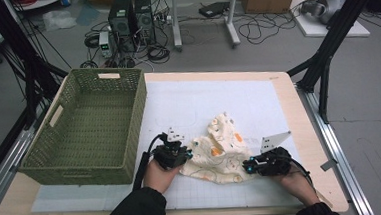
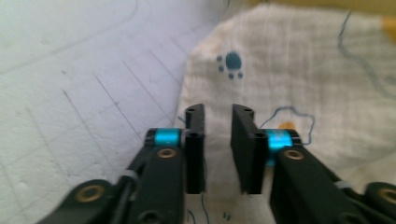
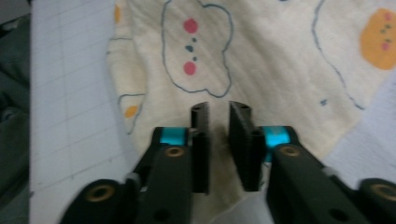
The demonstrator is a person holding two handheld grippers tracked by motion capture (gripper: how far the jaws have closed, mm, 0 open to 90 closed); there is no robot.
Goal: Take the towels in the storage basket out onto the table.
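Between the fingers (image 2: pixel 196 140) of the left gripper (image 2: pixel 217 149) a narrow gap is seen in the left gripper view, with cream cloth (image 2: pixel 299 70) lying in and under that gap; the jaws are parted, not clamped, and whether any fabric is pinched cannot be told. A dark blue paw print (image 2: pixel 231 63) is printed on the cloth just ahead of the jaws, and the cloth's edge runs beside the left finger.

A similar small gap is shown between the fingers (image 3: pixel 201 140) of the right gripper (image 3: pixel 219 149) in the right gripper view; the jaws are slightly apart over the cloth's corner (image 3: pixel 261 60), and a firm grip cannot be confirmed. A blue-outlined shape with red dots (image 3: pixel 196 46) and an orange blob (image 3: pixel 377 39) are printed farther out.

From the high view, the left gripper (image 1: pixel 187 154) is placed at the cloth's left edge and the right gripper (image 1: pixel 249 166) at its lower right edge. The cloth (image 1: pixel 220 146) is spread, rumpled, on a white gridded mat (image 1: pixel 203 99) at the near middle of the bench (image 1: pixel 307 130), its far part bunched up. A green woven basket (image 1: pixel 138 115) stands on the left of the bench, apart from the cloth. Both grippers are held in hands, left hand (image 1: pixel 158 177) and right hand (image 1: pixel 295 181), with dark sleeves at the bottom edge.
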